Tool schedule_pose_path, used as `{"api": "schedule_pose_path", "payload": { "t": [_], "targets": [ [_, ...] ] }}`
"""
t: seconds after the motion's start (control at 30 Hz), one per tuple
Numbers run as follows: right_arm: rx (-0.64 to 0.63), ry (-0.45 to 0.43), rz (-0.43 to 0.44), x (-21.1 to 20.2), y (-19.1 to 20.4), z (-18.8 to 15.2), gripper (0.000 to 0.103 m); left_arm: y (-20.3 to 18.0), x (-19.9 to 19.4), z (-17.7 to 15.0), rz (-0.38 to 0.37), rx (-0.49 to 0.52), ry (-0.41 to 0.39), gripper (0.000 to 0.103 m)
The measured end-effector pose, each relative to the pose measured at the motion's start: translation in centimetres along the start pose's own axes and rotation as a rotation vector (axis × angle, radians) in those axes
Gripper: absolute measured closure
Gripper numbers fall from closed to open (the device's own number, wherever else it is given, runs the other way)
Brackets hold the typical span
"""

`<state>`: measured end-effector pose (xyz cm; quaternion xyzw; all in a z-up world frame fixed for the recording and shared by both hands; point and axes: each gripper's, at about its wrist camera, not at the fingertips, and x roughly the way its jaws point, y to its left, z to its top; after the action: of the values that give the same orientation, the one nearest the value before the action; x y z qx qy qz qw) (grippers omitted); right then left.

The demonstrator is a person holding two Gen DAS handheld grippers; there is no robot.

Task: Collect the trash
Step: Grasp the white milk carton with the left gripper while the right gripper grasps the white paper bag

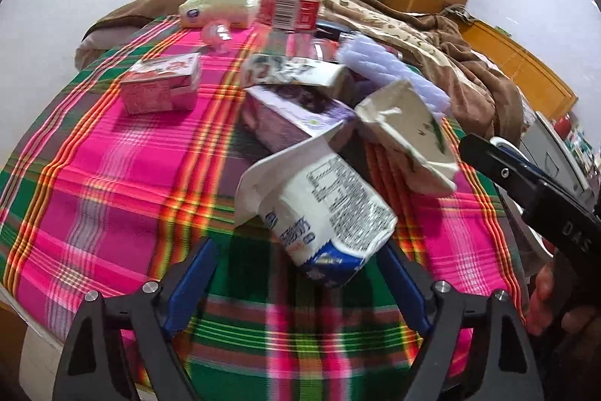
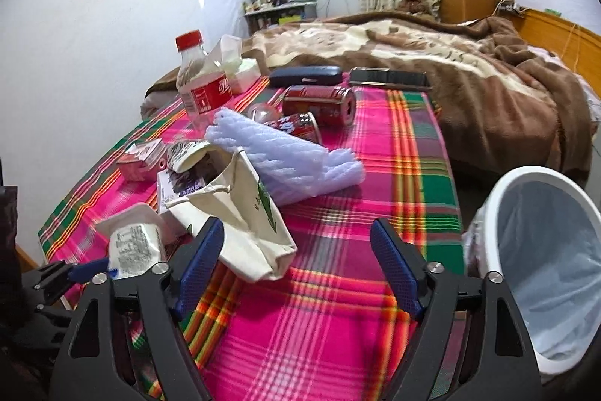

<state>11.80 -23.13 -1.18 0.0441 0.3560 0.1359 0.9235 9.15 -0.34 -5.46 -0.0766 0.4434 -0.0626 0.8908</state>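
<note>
A flattened white milk carton (image 1: 326, 213) lies on the plaid cloth (image 1: 112, 194), its lower end between the blue fingers of my left gripper (image 1: 300, 273), which stands open with a gap on the left side. Behind it lie a cream carton with a leaf print (image 1: 409, 134) and a purple carton (image 1: 293, 115). My right gripper (image 2: 298, 262) is open over bare cloth, its left finger beside the cream carton (image 2: 244, 213). A white bin with a liner (image 2: 544, 250) stands off the table's right edge.
Further back are a pink carton (image 2: 139, 156), a foam sheet (image 2: 285, 160), two red cans (image 2: 319, 104), a cola bottle (image 2: 199, 81), a tissue pack (image 1: 218, 6), a dark case (image 2: 304, 76) and a phone (image 2: 390, 77). A bed with a brown blanket (image 2: 450, 70) lies behind.
</note>
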Motion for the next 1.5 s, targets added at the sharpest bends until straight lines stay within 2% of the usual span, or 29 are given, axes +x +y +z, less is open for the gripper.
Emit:
{"api": "schedule_pose_path", "payload": {
  "t": [0.1, 0.17, 0.4, 0.5, 0.6, 0.63, 0.97, 1.2, 1.4, 1.5],
  "targets": [
    [-0.012, 0.023, 0.025, 0.4, 0.3, -0.1, 0.028, 1.1, -0.2, 0.1, 0.018, -0.007, -0.002, 0.017],
    [-0.018, 0.044, 0.048, 0.9, 0.5, -0.1, 0.037, 2.1, -0.4, 0.1, 0.028, -0.01, -0.004, 0.017],
    [-0.034, 0.087, 0.071, 2.1, 1.5, 0.0, 0.051, 5.5, -1.6, 0.3, 0.086, -0.061, -0.02, 0.017],
    [-0.046, 0.107, 0.1, 2.4, 2.0, -0.3, 0.057, 6.0, -1.8, 0.4, 0.051, -0.084, -0.019, 0.017],
    [-0.051, 0.117, 0.088, 2.5, 2.3, -0.6, 0.074, 5.4, -2.1, 0.8, 0.015, -0.077, -0.026, 0.017],
    [-0.04, 0.119, 0.091, 2.4, 2.2, -0.7, 0.075, 5.2, -2.2, 1.0, 0.002, -0.073, -0.031, 0.017],
    [0.031, 0.081, 0.063, 0.9, 0.9, -0.8, 0.077, 3.3, -1.7, 2.5, -0.061, -0.046, -0.024, 0.017],
    [0.04, 0.062, 0.034, 0.4, 0.8, -0.8, 0.077, 2.5, 0.1, 3.2, -0.008, -0.042, -0.002, 0.016],
    [0.063, 0.06, 0.031, 0.5, 0.2, -0.8, 0.077, 1.5, 1.8, 3.9, 0.056, 0.011, 0.019, 0.016],
    [0.075, 0.059, 0.032, 0.4, 0.1, -0.7, 0.077, 1.6, 2.4, 4.0, 0.057, -0.005, 0.04, 0.019]
  ]
}}
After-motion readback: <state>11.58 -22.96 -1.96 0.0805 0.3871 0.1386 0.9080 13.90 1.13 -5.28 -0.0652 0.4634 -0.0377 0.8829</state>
